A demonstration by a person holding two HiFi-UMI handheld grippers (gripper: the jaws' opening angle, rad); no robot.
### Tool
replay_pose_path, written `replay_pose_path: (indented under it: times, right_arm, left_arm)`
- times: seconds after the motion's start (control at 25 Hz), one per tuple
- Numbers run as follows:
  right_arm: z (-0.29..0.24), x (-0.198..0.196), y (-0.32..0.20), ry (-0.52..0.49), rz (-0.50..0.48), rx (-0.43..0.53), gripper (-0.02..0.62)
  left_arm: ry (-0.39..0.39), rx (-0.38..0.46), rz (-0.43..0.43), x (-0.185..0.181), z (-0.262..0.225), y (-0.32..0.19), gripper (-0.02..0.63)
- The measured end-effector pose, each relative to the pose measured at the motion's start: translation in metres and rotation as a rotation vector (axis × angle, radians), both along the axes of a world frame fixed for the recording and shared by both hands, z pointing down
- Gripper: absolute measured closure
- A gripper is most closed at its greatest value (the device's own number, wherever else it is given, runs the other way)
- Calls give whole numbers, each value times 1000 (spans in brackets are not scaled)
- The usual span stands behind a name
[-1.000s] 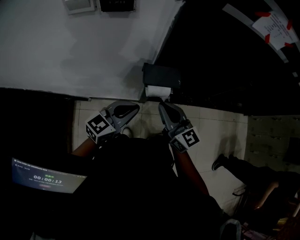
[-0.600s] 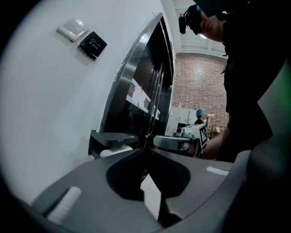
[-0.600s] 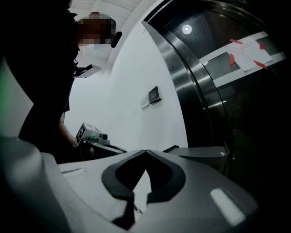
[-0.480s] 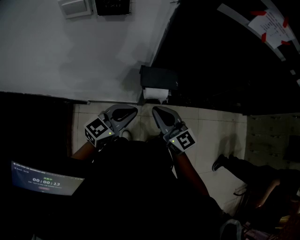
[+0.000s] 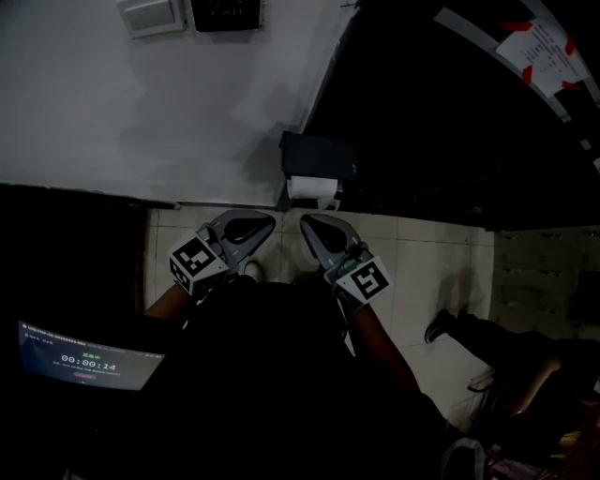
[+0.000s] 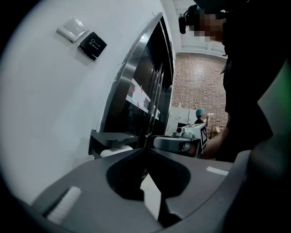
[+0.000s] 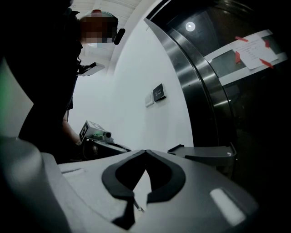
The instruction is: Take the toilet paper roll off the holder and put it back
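Note:
The white toilet paper roll (image 5: 312, 189) sits in a black wall holder (image 5: 319, 155) with a flat lid, low on the wall beside a dark door. Both grippers are held just short of it and apart from it. My left gripper (image 5: 269, 218) points at it from the left, shut and empty. My right gripper (image 5: 305, 220) is beside it, also shut on nothing. In the left gripper view the roll (image 6: 116, 151) shows under the holder (image 6: 111, 137) beyond the closed tips (image 6: 146, 149). The right gripper view shows only the holder's lid (image 7: 204, 151) past its closed tips (image 7: 145, 151).
A white switch plate (image 5: 150, 13) and a black sign (image 5: 225, 9) hang higher on the white wall. The dark metal-framed door (image 5: 450, 122) carries a taped paper note (image 5: 548, 47). A lit timer screen (image 5: 89, 356) is lower left, and someone's shoe (image 5: 438, 325) rests on the tile floor.
My right gripper has drawn back a little from the roll and shifted left, towards the left gripper. The left gripper has stayed put.

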State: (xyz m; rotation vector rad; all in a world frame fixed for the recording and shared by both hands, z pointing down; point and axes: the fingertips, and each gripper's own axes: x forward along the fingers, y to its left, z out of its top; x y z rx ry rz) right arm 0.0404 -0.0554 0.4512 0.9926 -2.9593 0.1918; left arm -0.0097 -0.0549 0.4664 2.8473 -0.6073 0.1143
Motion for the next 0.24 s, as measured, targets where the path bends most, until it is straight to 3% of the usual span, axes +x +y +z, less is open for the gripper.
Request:
replay_pose_path:
  times: [0.24]
  right_arm:
    - [0, -2, 0, 4, 2, -6, 595]
  left_arm:
    - [2, 1, 0, -3, -3, 0, 606]
